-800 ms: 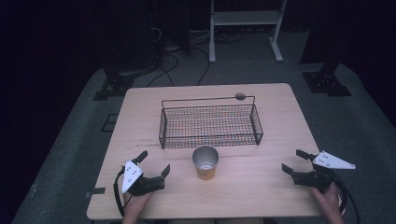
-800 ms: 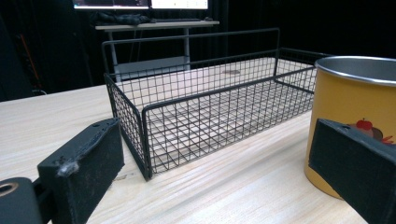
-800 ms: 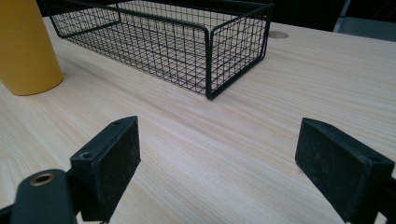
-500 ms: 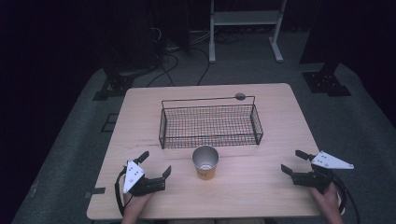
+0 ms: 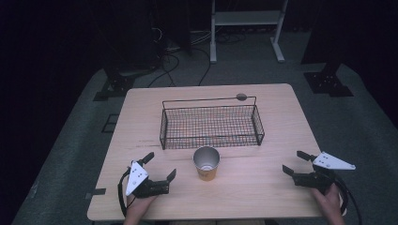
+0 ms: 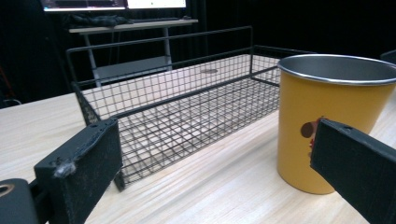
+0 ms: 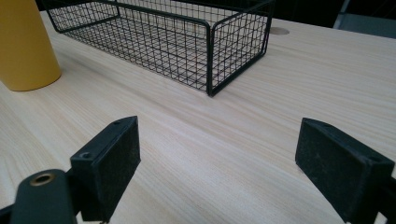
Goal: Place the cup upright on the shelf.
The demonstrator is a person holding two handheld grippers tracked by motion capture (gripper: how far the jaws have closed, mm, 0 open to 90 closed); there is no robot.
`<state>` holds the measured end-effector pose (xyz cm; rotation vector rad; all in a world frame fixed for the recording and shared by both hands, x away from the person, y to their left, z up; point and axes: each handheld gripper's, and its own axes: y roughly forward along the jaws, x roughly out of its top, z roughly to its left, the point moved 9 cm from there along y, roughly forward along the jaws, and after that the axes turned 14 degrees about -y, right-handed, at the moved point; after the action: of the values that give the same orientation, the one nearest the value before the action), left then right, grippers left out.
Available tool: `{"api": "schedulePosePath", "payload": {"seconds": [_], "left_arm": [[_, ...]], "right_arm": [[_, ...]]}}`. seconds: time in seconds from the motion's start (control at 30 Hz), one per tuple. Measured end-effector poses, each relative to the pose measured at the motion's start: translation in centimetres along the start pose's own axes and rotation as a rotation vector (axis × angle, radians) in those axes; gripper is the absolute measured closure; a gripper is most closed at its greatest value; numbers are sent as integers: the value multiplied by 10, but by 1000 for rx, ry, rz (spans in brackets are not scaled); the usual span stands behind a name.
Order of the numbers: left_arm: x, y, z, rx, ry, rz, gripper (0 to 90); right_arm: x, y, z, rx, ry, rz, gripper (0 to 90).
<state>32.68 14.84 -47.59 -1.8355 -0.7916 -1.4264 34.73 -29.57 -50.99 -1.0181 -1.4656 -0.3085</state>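
Observation:
A yellow cup (image 5: 206, 163) with a metal rim stands upright near the table's front middle, just in front of an empty black wire basket (image 5: 211, 123). My left gripper (image 5: 159, 166) rests open on the table to the cup's left, apart from it. In the left gripper view the cup (image 6: 329, 119) stands close ahead at the right, with the basket (image 6: 177, 112) behind it. At the table's right front edge my right gripper (image 5: 295, 163) is open, nothing between its jaws. The right gripper view has the cup (image 7: 25, 44) at far left and a basket (image 7: 187, 37) corner ahead.
The wooden table (image 5: 277, 122) has a round hole (image 5: 241, 97) near its far edge, behind the basket. Beyond the table are a white metal stand (image 5: 246, 28), black stand feet (image 5: 328, 79) and cables (image 5: 173, 61) on a grey floor.
The right gripper has drifted slightly left and toward the table's front edge. The left gripper, cup and basket stay where they were.

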Motion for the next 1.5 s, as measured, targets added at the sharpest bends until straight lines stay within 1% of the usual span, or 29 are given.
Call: {"api": "schedulePosePath", "payload": {"seconds": [0.03, 0.13, 0.27, 0.33, 0.57, 0.6, 0.67, 0.87, 1.07, 1.1, 1.13, 1.37, 1.5], "left_arm": [[0, 0, 0, 0, 0, 0, 15], [0, 2, -6, -9, 9, 5, 15], [-2, 5, -11, -22, 8, 13, 15], [-3, 7, -14, -35, 5, 19, 15], [-3, 12, -22, -58, 15, 30, 15], [-3, 13, -25, -69, 17, 33, 15], [-3, 14, -28, -76, 18, 36, 15], [-4, 17, -33, -86, 11, 44, 15], [-5, 21, -41, -106, 14, 49, 15], [-5, 21, -41, -106, 14, 49, 15], [-6, 22, -44, -109, 22, 53, 15], [-8, 27, -49, -117, 24, 63, 15], [-9, 30, -55, -127, 29, 66, 14]], "right_arm": [[0, 0, 0, 0, 0, -1, 130], [0, 0, 0, 0, -2, 0, 130], [0, 1, 0, -3, -3, 3, 130], [0, 1, 0, -2, -5, 4, 130], [0, 1, -1, -3, -1, 3, 130], [0, 1, 0, -3, -2, 4, 130], [0, 1, -1, -4, -2, 4, 130], [0, 1, -1, -5, 1, 4, 130], [0, 1, -1, -3, -2, 3, 130], [0, 1, -1, -3, -2, 3, 130], [0, 1, -1, -4, -1, 2, 130], [1, 1, 0, -1, -6, 0, 130], [1, 1, 0, -1, -7, -1, 130]]}}
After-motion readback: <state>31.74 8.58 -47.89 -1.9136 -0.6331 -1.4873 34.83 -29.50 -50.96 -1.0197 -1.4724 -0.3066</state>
